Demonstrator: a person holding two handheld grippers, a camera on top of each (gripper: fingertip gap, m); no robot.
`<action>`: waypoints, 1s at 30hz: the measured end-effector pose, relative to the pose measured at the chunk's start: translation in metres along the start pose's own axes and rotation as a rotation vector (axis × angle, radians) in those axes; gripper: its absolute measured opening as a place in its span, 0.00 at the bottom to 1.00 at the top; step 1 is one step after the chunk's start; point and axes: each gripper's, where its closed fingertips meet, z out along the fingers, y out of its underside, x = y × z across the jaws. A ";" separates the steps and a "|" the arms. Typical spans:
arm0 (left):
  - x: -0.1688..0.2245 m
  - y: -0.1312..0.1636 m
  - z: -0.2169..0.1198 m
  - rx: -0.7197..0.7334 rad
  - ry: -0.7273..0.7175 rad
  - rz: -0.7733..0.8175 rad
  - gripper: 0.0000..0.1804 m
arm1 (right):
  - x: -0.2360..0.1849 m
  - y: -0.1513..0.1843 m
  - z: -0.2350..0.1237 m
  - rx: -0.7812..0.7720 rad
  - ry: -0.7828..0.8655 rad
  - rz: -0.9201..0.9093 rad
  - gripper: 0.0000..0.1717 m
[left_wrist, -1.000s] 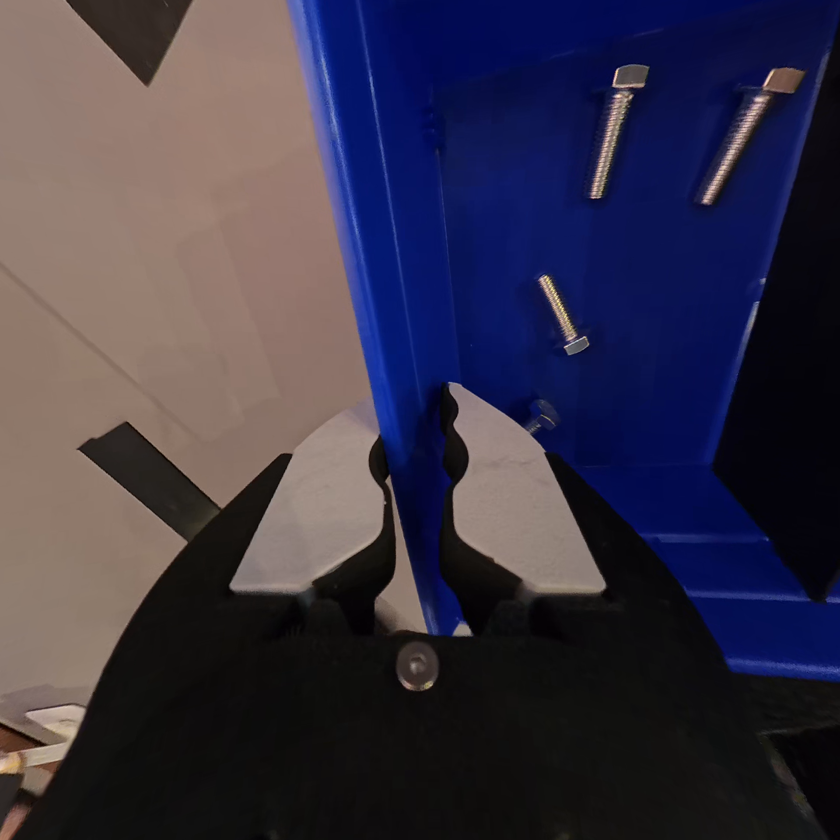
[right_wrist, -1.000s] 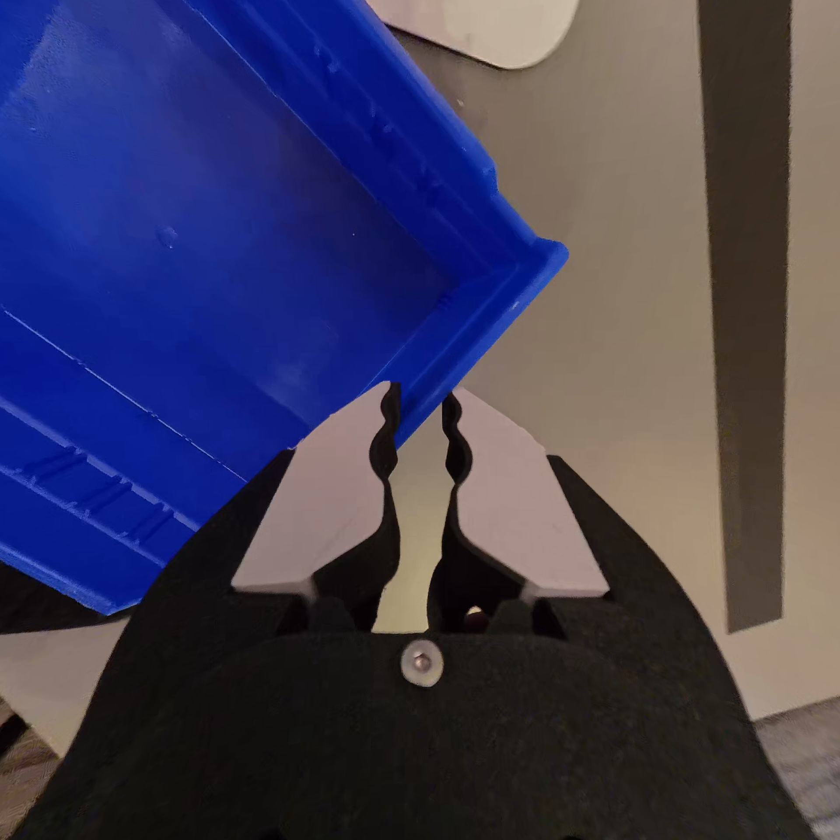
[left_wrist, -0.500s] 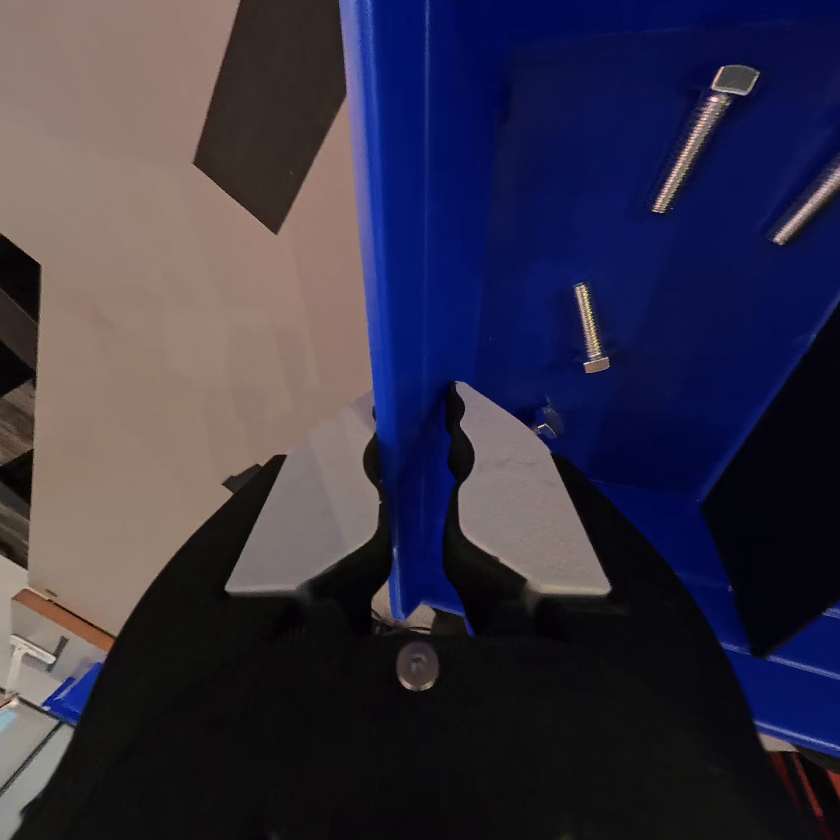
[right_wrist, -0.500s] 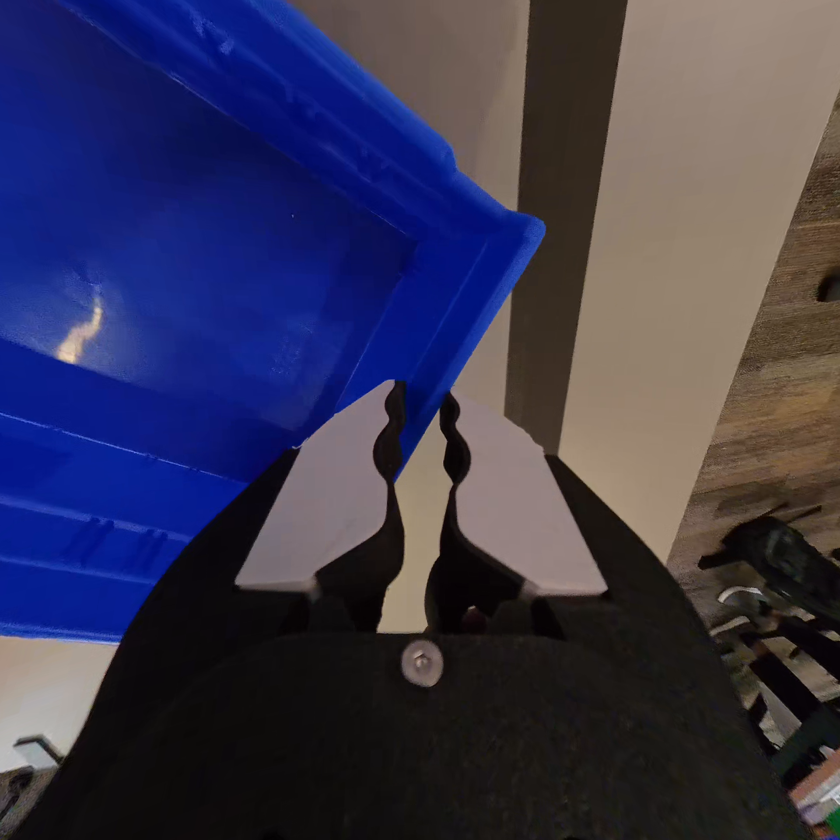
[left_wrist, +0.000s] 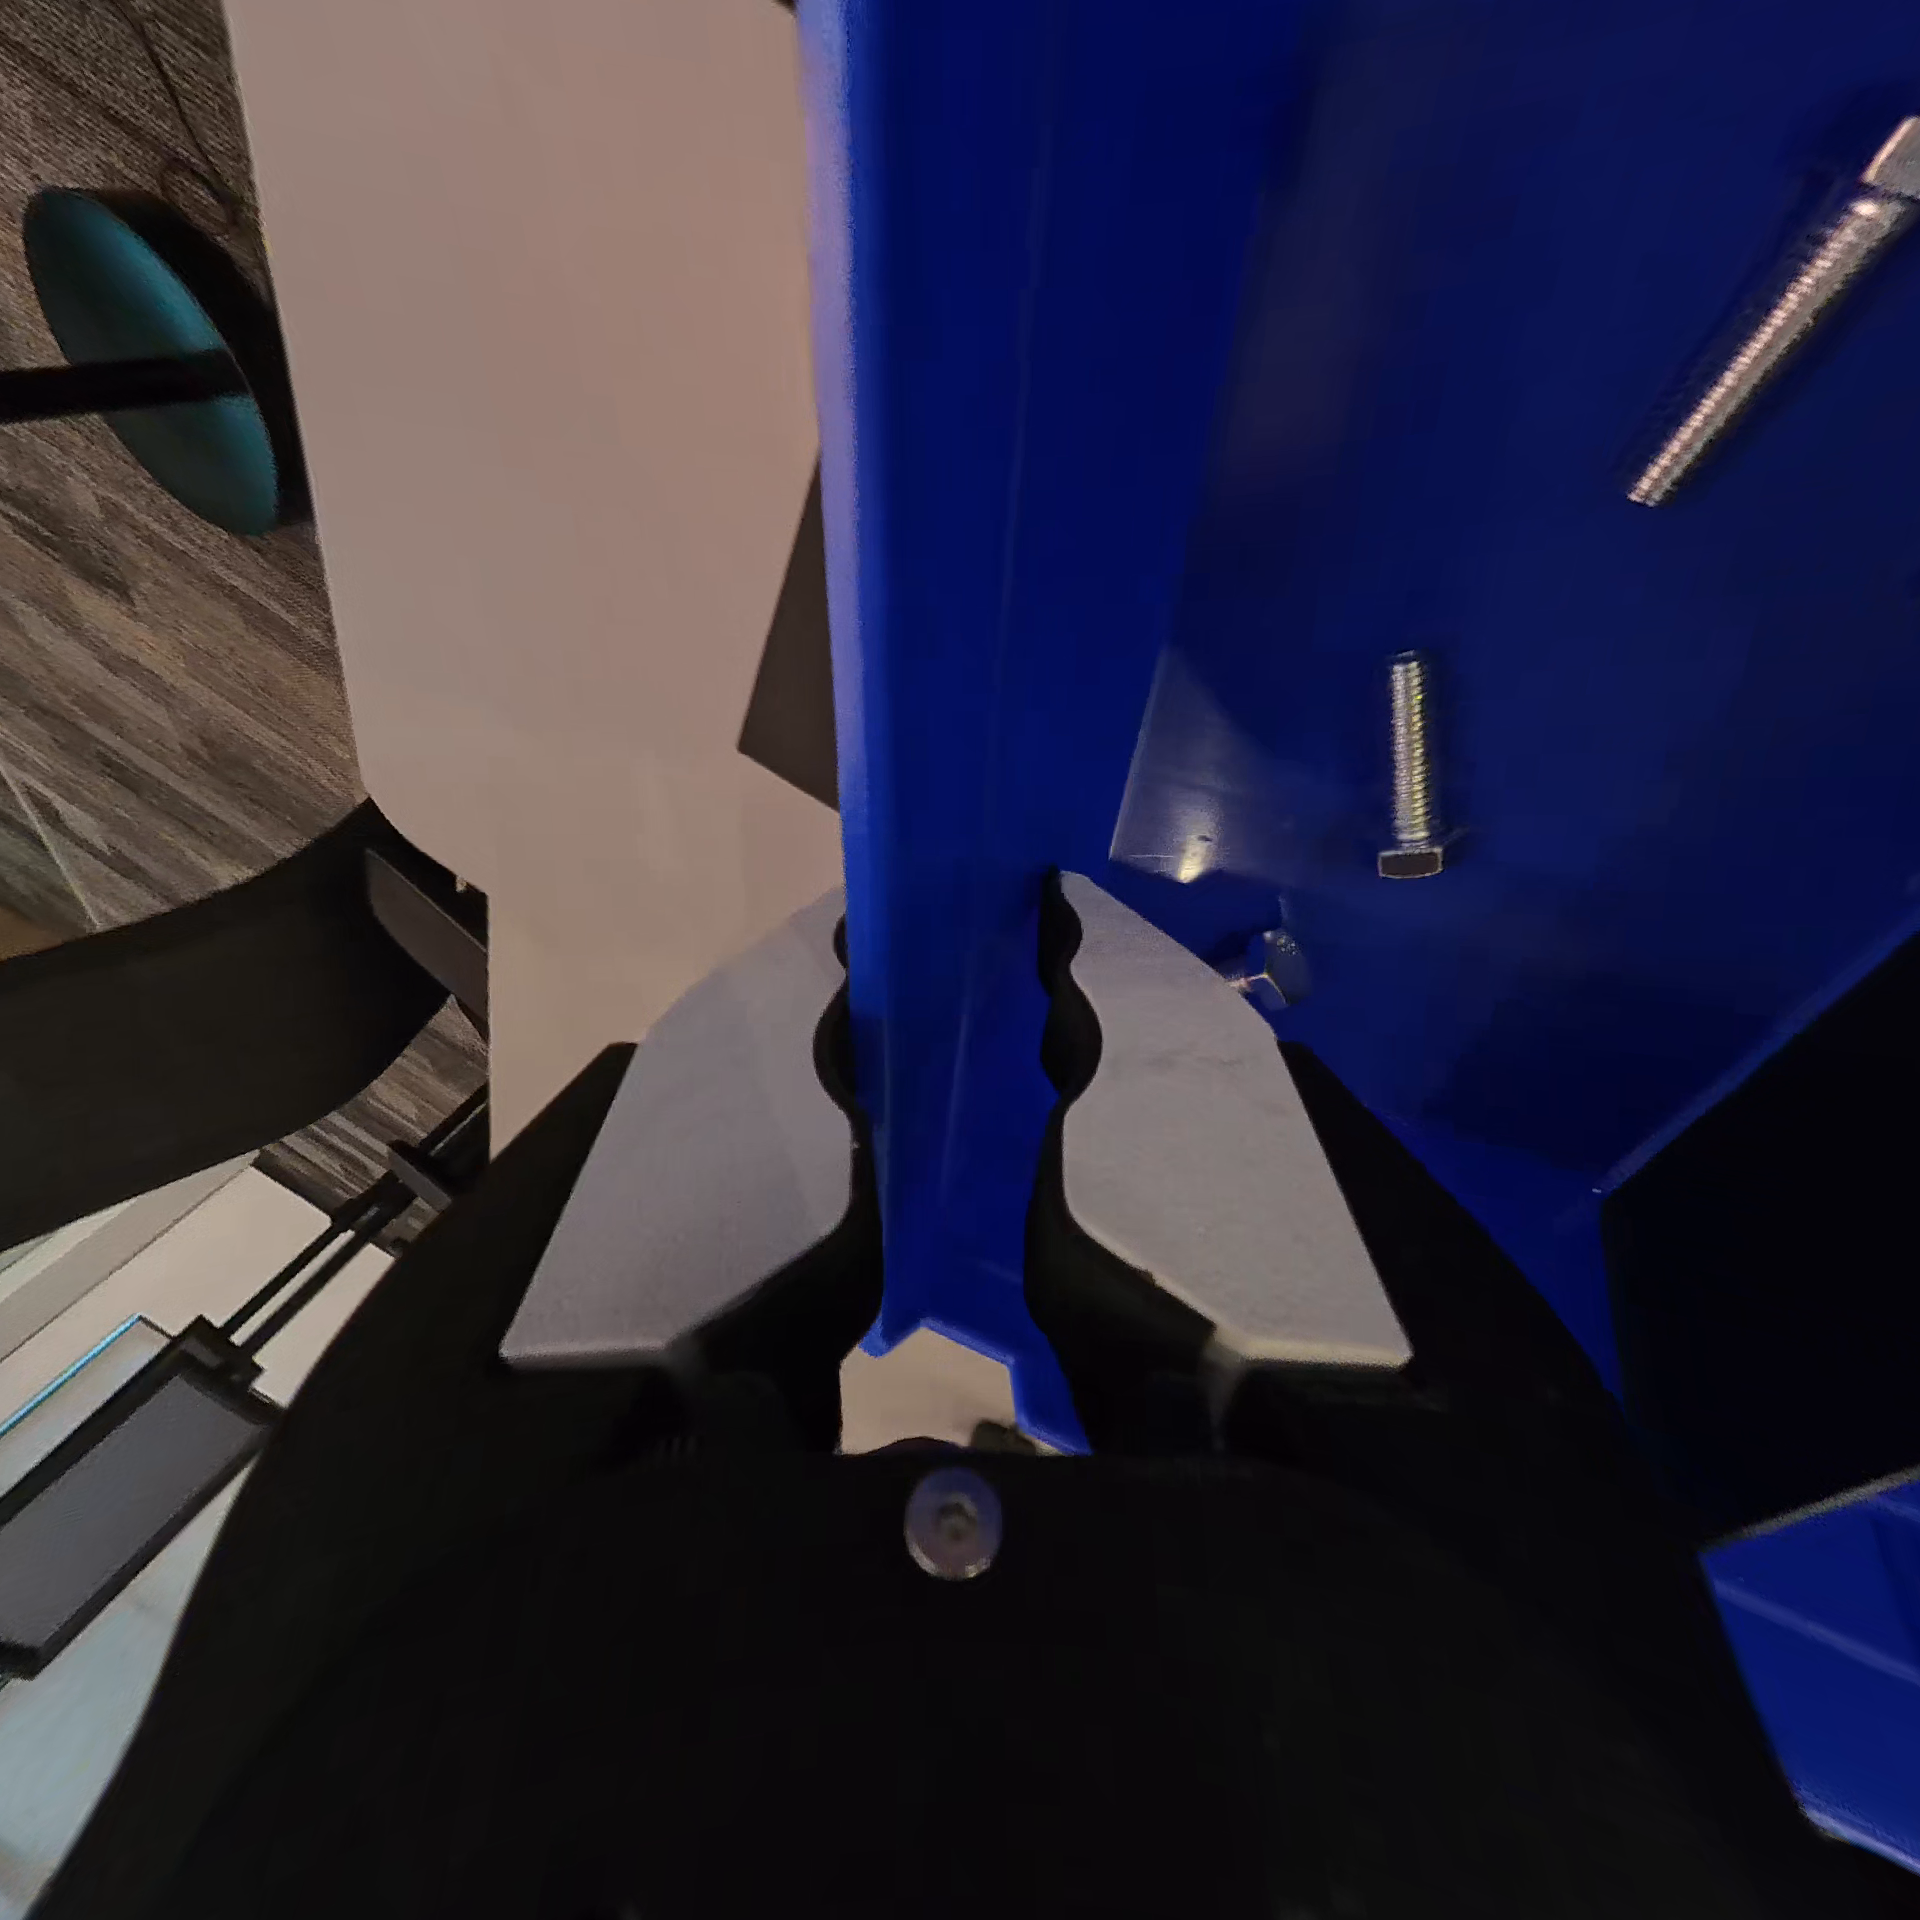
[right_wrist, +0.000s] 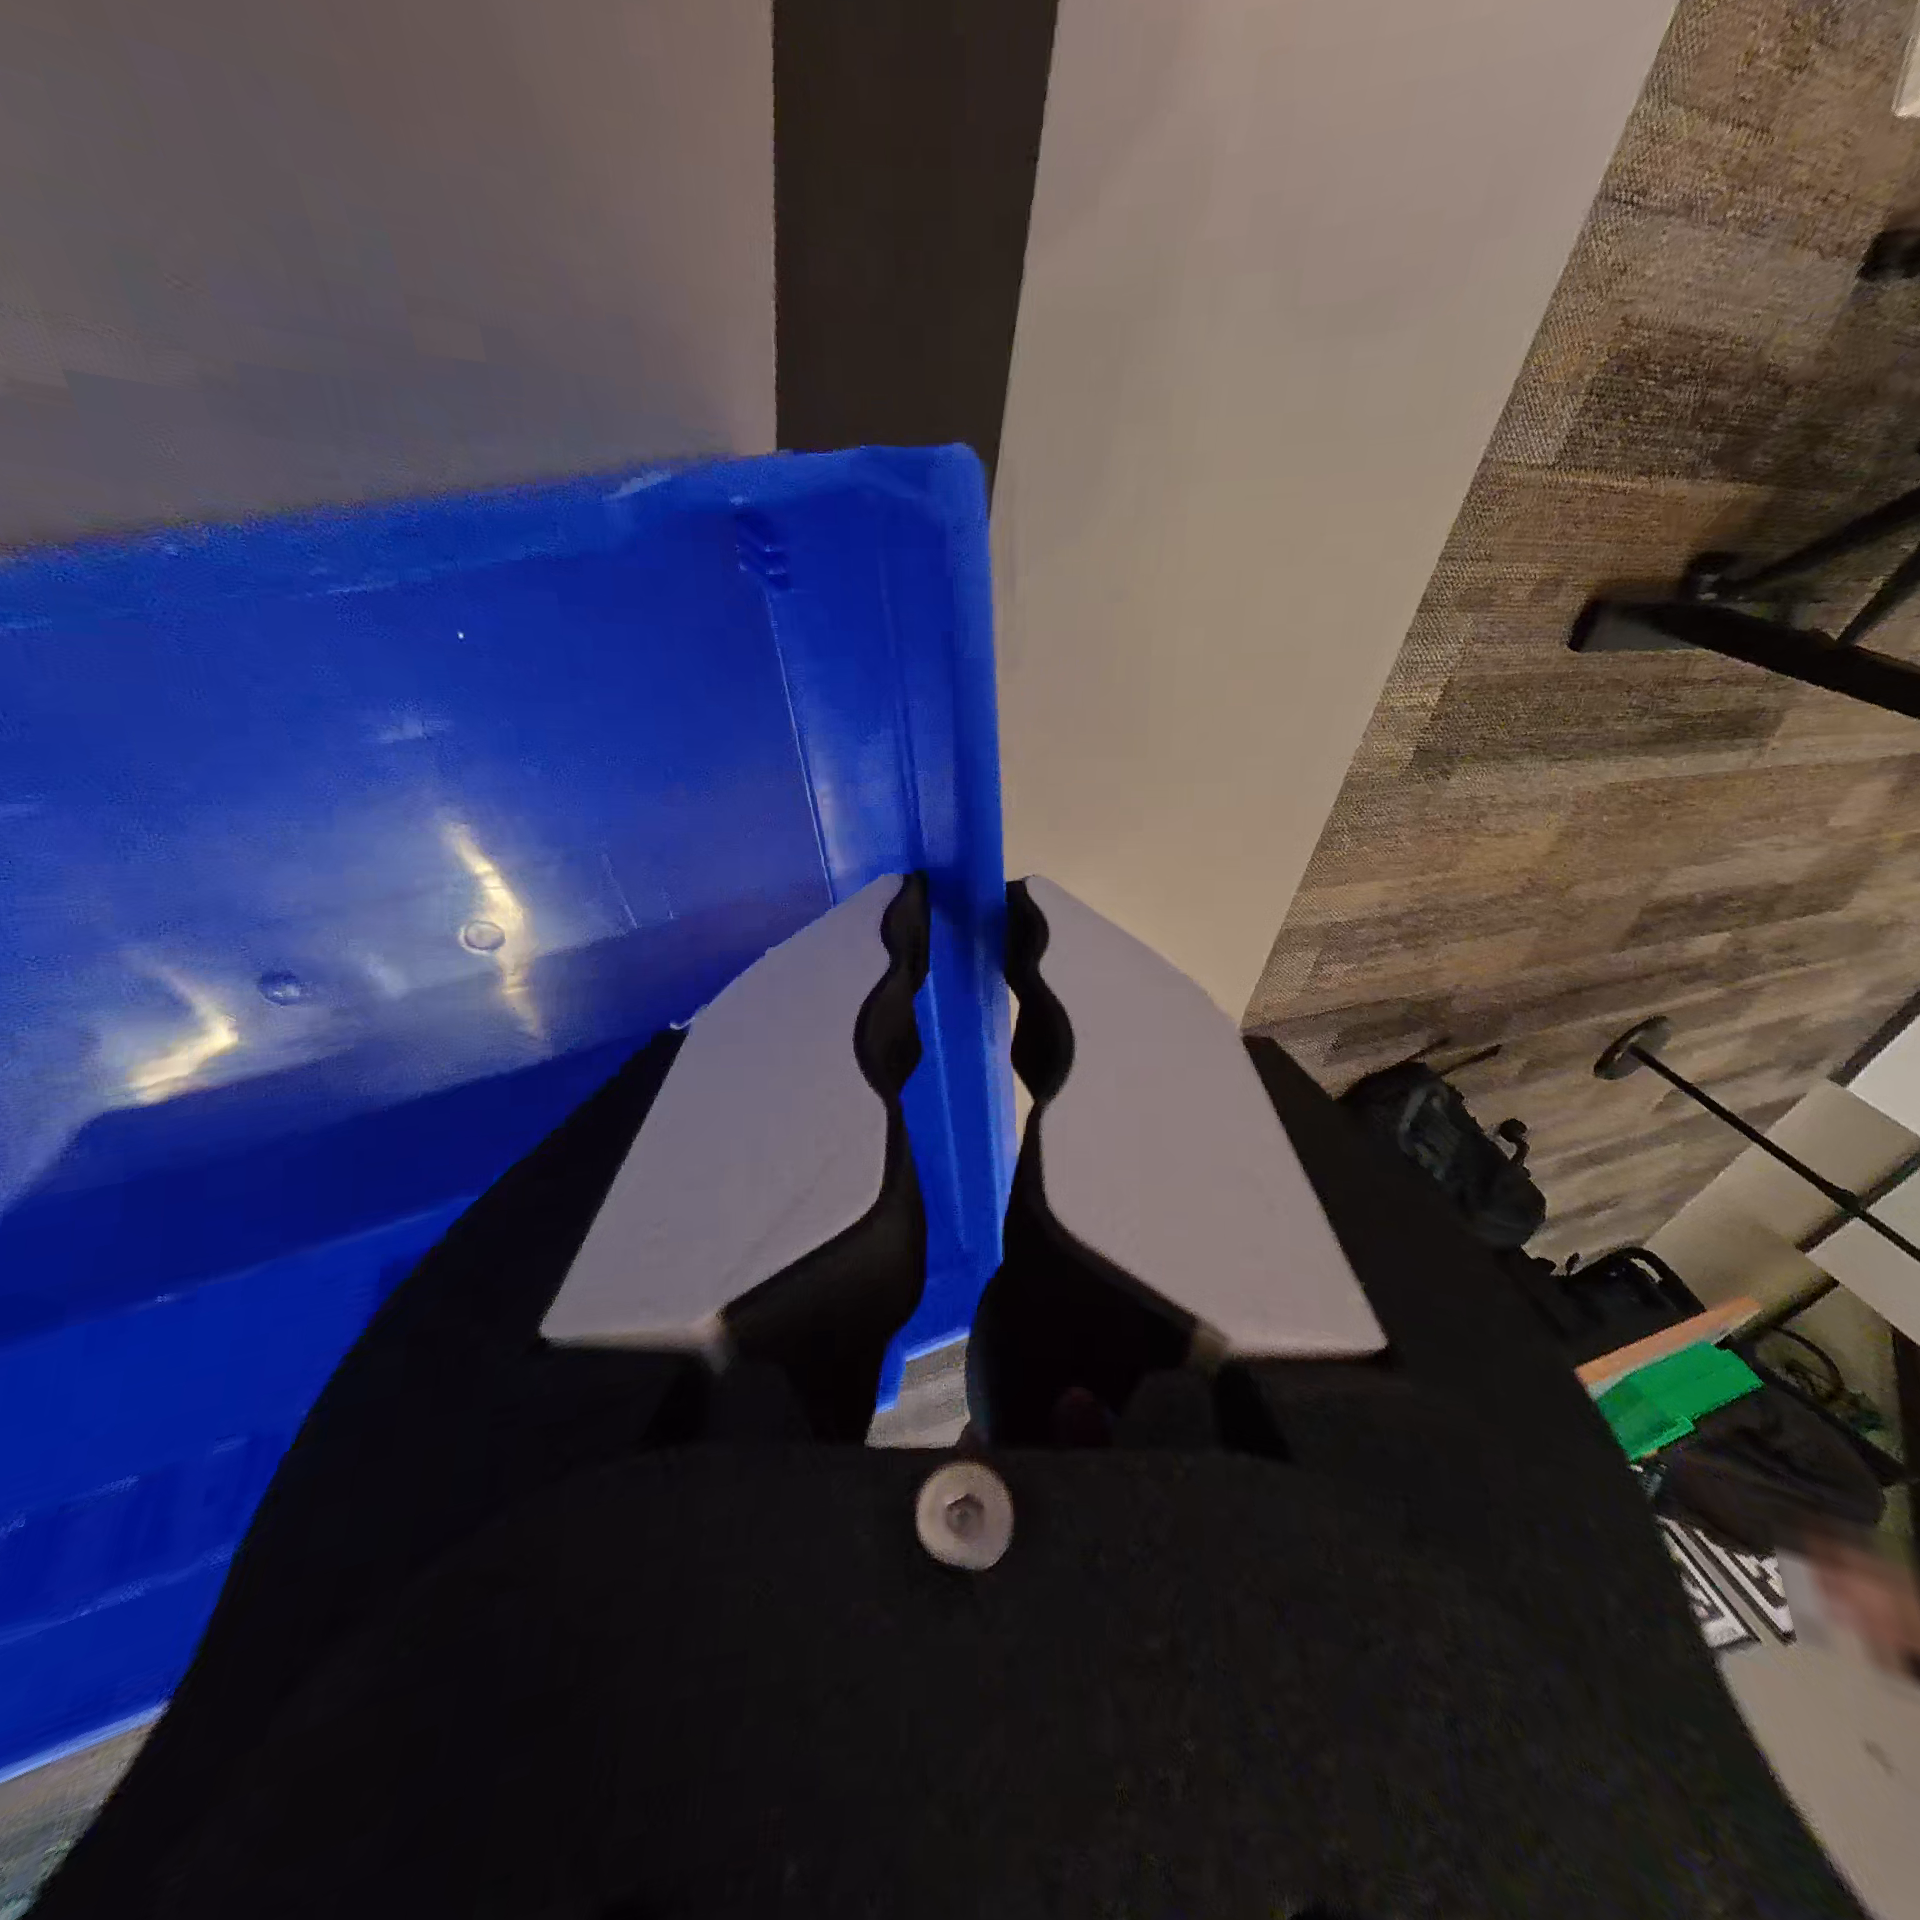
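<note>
My left gripper (left_wrist: 945, 987) is shut on the side wall of a blue plastic bin (left_wrist: 1091, 416). One pad (left_wrist: 727, 1122) lies on the wall's outside and the other on its inside. Inside the bin lie a short silver bolt (left_wrist: 1411, 769), a long bolt (left_wrist: 1766, 343) and a small bolt head (left_wrist: 1273, 966) beside my right finger. A black divider (left_wrist: 1766, 1299) stands in the bin. My right gripper (right_wrist: 964, 987) is shut on the corner rim of the blue bin (right_wrist: 416, 831); the compartment it sees holds nothing.
A beige table top (right_wrist: 1195, 416) with a dark strip (right_wrist: 904, 260) lies beyond the bin. Grey carpet (right_wrist: 1610, 727), black stand legs (right_wrist: 1766, 644) and a green object (right_wrist: 1673, 1392) are at the right. A teal stool (left_wrist: 145, 364) stands on the floor at the left.
Both grippers have swung round with the bin, so more floor shows. The bolts have slid right in the left wrist view. The wall sits deeper between my left fingers, which stand wider.
</note>
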 end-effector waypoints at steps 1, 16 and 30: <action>-0.002 -0.004 0.001 0.003 -0.001 0.005 0.17 | 0.002 0.000 0.001 0.004 -0.005 0.007 0.08; -0.032 -0.025 0.010 -0.034 -0.032 0.056 0.18 | 0.028 0.012 0.012 0.036 0.020 0.145 0.08; -0.054 -0.045 0.014 -0.055 -0.128 0.181 0.18 | 0.038 0.007 0.015 0.024 0.039 0.129 0.08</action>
